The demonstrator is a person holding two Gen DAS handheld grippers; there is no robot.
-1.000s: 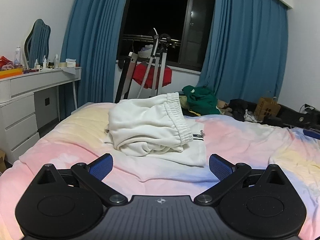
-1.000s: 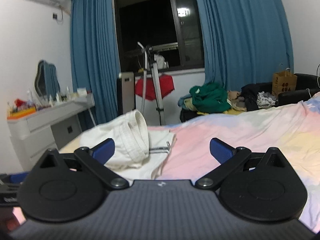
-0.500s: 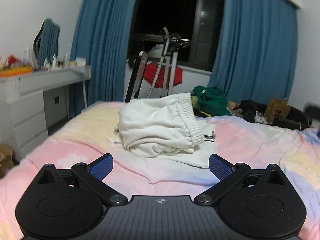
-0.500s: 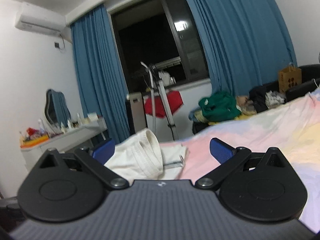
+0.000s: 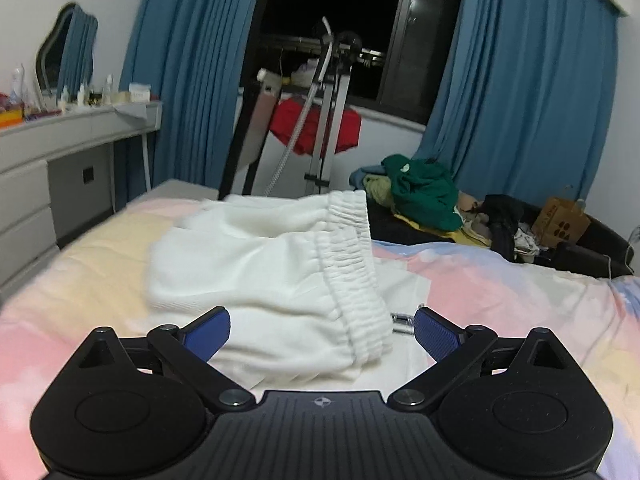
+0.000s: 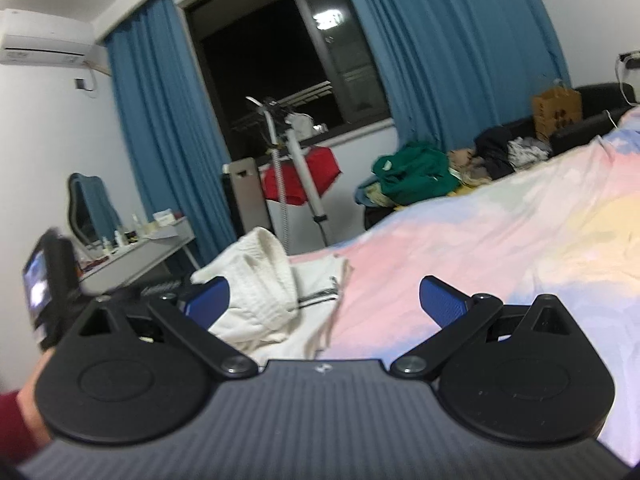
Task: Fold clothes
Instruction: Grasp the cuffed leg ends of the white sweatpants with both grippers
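One folded white garment (image 5: 272, 272), two hand-held grippers.

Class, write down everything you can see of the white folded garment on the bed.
The white garment is soft, thick-looking cloth, seemingly sweatpants, folded into a bulky bundle. A ribbed, gathered elastic waistband curves over its top on the right side. It lies on a flatter white layer, which rests on the pastel bedspread. A small dark-and-silver detail shows by its edge; what it is cannot be told. The left tool frames its near end, closing, pads not pressing.
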